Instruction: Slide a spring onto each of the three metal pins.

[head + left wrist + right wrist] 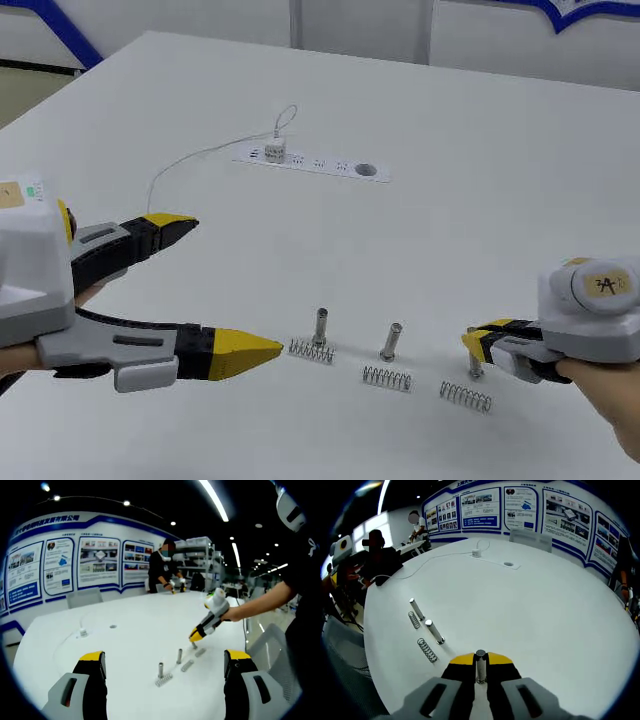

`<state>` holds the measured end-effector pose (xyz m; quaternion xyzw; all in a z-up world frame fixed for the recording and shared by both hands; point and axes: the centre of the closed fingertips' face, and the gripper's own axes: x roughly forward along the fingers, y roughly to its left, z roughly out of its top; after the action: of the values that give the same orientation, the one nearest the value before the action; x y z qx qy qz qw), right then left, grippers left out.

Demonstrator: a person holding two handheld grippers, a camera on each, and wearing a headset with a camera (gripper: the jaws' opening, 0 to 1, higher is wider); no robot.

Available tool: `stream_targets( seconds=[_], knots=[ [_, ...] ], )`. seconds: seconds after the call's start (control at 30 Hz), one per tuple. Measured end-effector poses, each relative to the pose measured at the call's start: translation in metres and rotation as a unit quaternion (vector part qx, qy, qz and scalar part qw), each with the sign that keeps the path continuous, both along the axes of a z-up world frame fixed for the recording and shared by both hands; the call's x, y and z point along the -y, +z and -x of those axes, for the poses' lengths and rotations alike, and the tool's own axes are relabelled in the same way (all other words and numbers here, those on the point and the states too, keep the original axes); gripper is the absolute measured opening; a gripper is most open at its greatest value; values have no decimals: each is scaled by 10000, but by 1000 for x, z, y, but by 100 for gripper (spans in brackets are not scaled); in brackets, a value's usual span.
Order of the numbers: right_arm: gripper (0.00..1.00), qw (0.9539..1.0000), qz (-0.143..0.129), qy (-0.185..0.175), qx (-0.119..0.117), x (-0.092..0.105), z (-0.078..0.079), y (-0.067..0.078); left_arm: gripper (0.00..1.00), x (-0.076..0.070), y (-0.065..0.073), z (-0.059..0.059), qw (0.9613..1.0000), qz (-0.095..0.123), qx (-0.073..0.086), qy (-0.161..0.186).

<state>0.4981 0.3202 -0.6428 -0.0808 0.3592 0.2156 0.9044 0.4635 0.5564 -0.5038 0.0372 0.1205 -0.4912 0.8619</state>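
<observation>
Three springs (387,378) are listed lying loose beside three bare pins (392,340), none fitted; the end pin (480,667) is clamped by the right gripper (472,345), the left gripper (238,285) held wide apart.
</observation>
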Motion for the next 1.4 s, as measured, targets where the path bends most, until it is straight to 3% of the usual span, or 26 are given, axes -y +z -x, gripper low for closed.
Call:
stream_targets(
  seconds=[0.5,0.87,1.07,1.4],
  knots=[
    [8,9995,-226,-75,216,1,8,6,100,4,4,7,10000,32,0,-7],
    [8,9984,-222,-19,519,-1,14,4,100,1,2,11,10000,-36,-12,40],
    [9,9981,-254,-11,564,0,17,4,100,2,3,13,10000,-23,-14,36],
    [11,9974,176,324,613,-3,22,1,100,7,4,15,10000,-19,9,-33]
  ],
)
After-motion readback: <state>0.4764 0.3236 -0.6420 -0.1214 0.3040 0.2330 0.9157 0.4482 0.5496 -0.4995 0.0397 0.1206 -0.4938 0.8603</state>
